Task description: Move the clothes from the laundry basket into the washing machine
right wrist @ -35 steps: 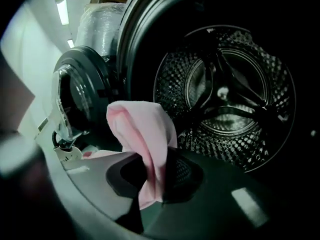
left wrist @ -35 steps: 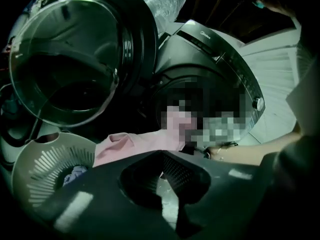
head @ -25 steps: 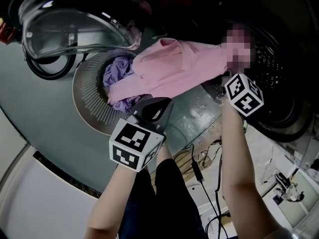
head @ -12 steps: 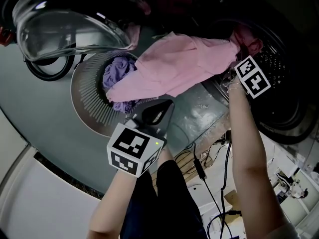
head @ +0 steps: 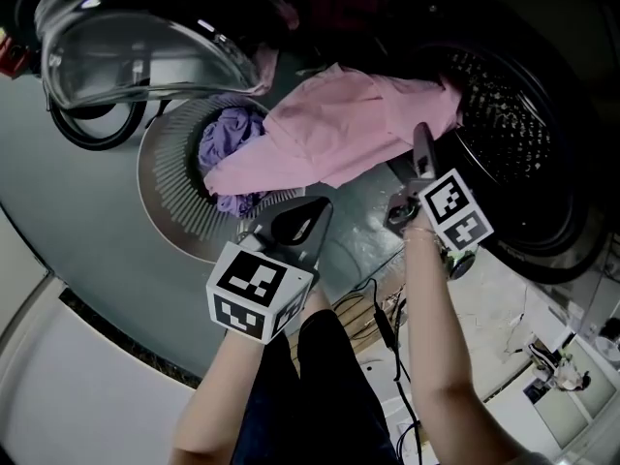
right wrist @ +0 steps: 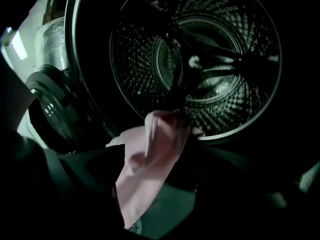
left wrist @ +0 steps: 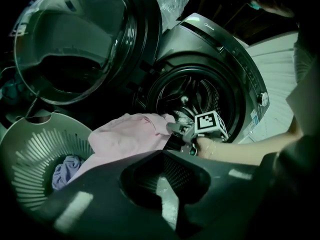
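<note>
Right gripper (head: 419, 150), jaws now parted, has withdrawn from the right-hand drum (head: 504, 114), leaving the pink garment (head: 339, 129) only draped over its lip; left gripper (head: 312, 211) is clenched, empty.

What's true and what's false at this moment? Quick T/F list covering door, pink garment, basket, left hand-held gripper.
1. The washer door is open. True.
2. The pink garment is fully inside the drum. False: it drapes from the laundry basket across to the drum's mouth.
3. A purple garment lies in the laundry basket. True.
4. The left hand-held gripper is clamped on cloth. False: its jaws are together with nothing between them.
</note>
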Action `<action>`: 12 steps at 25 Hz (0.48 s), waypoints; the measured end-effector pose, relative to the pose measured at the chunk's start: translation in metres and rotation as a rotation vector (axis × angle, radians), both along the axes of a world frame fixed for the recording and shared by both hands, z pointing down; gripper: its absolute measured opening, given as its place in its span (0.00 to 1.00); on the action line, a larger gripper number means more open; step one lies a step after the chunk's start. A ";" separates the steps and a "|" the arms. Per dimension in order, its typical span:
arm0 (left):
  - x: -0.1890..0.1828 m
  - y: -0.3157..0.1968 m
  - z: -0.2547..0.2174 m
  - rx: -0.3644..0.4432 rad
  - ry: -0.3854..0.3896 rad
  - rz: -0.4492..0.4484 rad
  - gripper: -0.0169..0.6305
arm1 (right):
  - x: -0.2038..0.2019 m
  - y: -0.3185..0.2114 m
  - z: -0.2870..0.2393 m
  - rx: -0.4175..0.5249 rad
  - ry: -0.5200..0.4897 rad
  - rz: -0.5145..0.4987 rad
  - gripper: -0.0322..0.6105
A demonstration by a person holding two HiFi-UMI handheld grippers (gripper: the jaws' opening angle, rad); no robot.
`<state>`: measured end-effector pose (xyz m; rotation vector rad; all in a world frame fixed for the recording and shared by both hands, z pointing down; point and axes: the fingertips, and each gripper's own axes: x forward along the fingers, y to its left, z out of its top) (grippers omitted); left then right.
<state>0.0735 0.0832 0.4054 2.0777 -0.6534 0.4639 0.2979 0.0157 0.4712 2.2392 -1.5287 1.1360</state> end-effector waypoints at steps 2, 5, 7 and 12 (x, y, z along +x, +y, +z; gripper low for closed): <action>-0.002 0.001 0.000 -0.005 0.000 -0.006 0.03 | -0.033 0.020 0.023 -0.043 -0.112 -0.009 0.79; -0.009 -0.001 0.005 -0.015 0.000 -0.023 0.03 | -0.082 0.036 0.054 -0.078 -0.285 -0.004 0.88; -0.014 -0.003 0.010 -0.021 -0.005 -0.039 0.03 | -0.115 0.036 0.068 -0.085 -0.398 -0.042 0.88; -0.017 -0.002 0.015 -0.023 -0.011 -0.045 0.03 | -0.131 0.013 0.060 -0.018 -0.368 -0.124 0.13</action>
